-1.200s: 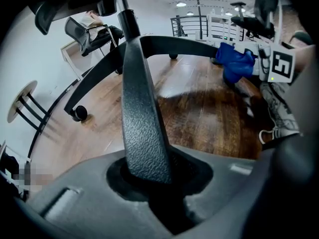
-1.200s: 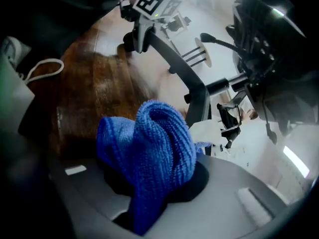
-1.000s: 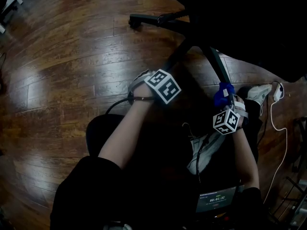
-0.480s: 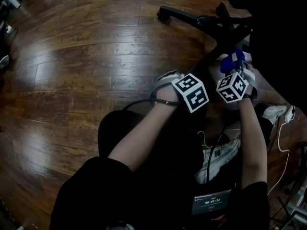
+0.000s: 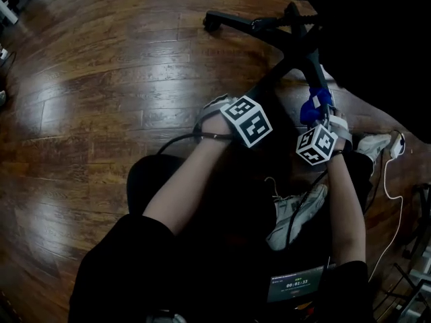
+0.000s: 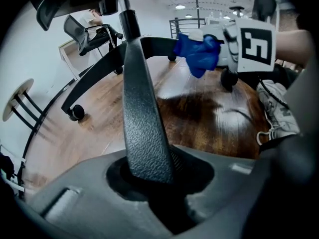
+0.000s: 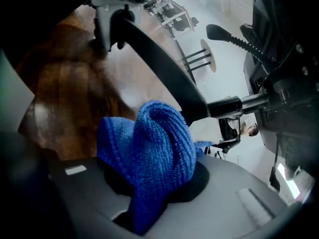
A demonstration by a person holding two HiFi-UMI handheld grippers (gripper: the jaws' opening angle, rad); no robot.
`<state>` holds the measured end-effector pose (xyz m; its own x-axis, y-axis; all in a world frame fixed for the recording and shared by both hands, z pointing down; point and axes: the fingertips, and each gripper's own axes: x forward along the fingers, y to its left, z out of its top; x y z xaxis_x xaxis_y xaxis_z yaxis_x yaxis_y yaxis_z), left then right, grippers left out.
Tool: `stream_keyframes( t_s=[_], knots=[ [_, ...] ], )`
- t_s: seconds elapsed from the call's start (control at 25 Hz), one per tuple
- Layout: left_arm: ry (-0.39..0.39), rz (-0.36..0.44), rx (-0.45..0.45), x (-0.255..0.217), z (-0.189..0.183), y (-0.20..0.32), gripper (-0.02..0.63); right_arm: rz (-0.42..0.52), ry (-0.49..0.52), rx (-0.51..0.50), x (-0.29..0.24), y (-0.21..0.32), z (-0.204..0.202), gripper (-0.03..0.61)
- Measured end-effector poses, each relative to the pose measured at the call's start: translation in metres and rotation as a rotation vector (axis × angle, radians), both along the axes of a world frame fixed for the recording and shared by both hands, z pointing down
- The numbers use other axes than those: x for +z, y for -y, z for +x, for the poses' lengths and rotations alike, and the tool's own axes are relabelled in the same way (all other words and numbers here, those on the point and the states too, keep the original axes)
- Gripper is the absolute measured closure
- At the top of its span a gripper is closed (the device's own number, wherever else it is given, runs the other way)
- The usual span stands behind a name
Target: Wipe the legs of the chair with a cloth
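The blue cloth (image 5: pixel 314 108) was bunched in the pinch of the right gripper (image 7: pixel 152 183) and lay against the chair leg (image 5: pixel 311 73) that ran from the chair's hub (image 5: pixel 296 32) out toward the person. It sat on the stretch far from the hub, close to that leg's caster (image 6: pixel 229 78). The leg's long axis ran hub to caster, so a wiping stroke would, I judged, have to travel along that line, and the right hand was the one already on it. The neighbouring leg (image 6: pixel 144 128), splayed from the hub to the left, sat between the jaws of the left gripper (image 6: pixel 149 183), which had just opened a little yet appeared to clamp it, steadying the base. Beyond the hub another leg ended in a far caster (image 5: pixel 212 22). The person's sneaker (image 5: pixel 296 214) and a white cable (image 5: pixel 387 180) lay on the wooden floor (image 5: pixel 101 79) out past the wiped leg's end, where a long outward stroke might meet them.
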<state>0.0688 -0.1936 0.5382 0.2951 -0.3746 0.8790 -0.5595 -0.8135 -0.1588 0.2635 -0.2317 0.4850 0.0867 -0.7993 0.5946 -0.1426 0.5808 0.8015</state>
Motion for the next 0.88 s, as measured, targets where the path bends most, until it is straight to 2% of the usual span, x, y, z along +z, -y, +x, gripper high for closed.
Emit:
stream_keyframes(
  t_s=[0.24, 0.44, 0.64, 0.88],
  knots=[
    [0.035, 0.010, -0.012, 0.002, -0.002, 0.001, 0.502, -0.044, 0.082, 0.034, 0.021, -0.077, 0.049, 0.486],
    [0.050, 0.007, -0.007, 0.001, 0.000, 0.002, 0.502, -0.058, 0.136, 0.079, 0.020, -0.089, 0.061, 0.486],
    [0.054, -0.031, 0.013, 0.002, -0.001, -0.002, 0.500, -0.080, 0.162, 0.104, 0.011, -0.057, 0.040, 0.489],
    [0.027, -0.035, 0.021, 0.000, 0.005, -0.003, 0.500, 0.011, 0.050, 0.058, -0.012, 0.039, -0.014, 0.488]
  ],
)
